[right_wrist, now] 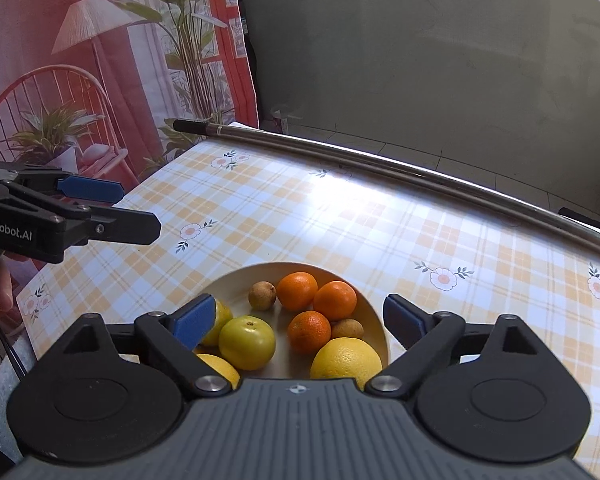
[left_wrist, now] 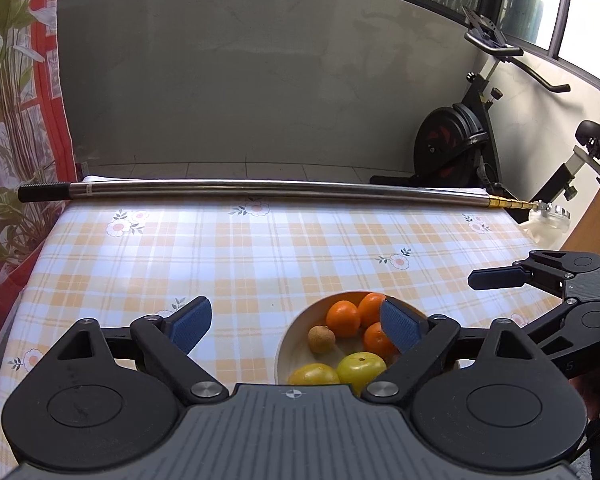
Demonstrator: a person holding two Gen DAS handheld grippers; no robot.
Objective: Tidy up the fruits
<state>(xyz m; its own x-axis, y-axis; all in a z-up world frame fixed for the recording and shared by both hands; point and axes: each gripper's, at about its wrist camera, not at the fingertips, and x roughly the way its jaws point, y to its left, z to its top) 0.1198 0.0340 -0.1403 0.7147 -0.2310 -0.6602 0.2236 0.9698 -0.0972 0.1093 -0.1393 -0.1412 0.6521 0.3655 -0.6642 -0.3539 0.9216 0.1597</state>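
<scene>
Both claws are spread wide, nothing pinched: left gripper (left_wrist: 296, 326) beside the round cream bowl (right_wrist: 374, 312), right gripper (right_wrist: 300, 320) right over it. Risk I'd guess: a low finger clips the rim and tips fruit onto the checked tablecloth (right_wrist: 300, 216). Bowl sits near the table's front edge with three orange mandarins (right_wrist: 297, 290), greenish-yellow plums (right_wrist: 247, 343), a big yellow citrus (right_wrist: 346, 358) and small brown longans (right_wrist: 262, 295), all piled close.

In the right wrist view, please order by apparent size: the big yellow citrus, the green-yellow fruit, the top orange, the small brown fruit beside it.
1. big yellow citrus, though nearest the camera
2. green-yellow fruit
3. top orange
4. small brown fruit
</scene>
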